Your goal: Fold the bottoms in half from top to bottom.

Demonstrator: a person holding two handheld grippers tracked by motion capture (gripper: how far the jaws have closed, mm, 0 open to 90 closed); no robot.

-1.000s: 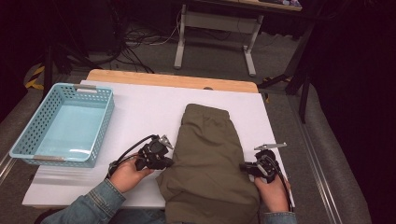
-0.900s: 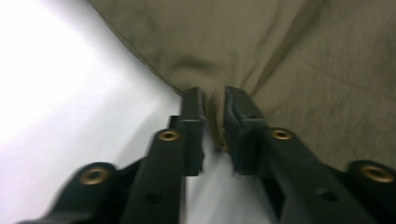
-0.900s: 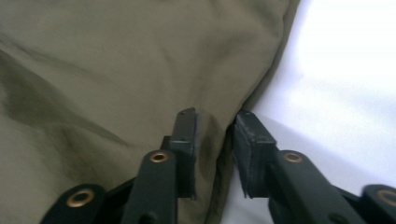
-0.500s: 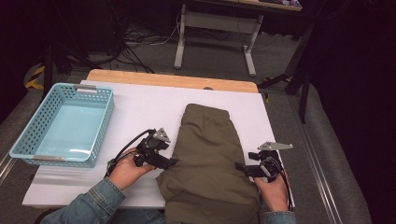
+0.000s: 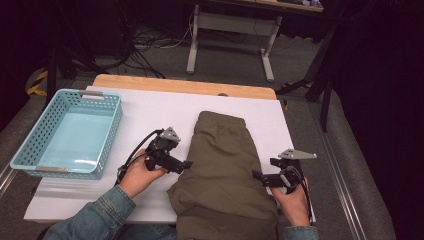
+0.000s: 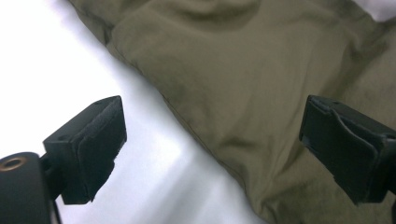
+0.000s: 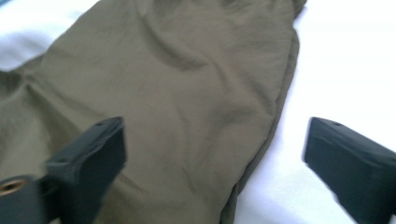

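A rectangular table with a white top (image 5: 150,112) and a light wooden strip along its far edge carries two things. A pale blue perforated plastic basket (image 5: 30,142) sits at its left end. Folded olive-green fabric trousers (image 5: 222,165) lie right of centre, overhanging the near edge.

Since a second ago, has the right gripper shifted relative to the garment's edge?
Yes. The right gripper, jaws just opened and off the cloth, now sits slightly outside the olive garment, toward the right edge of the white table; earlier it pinched the garment's right edge.
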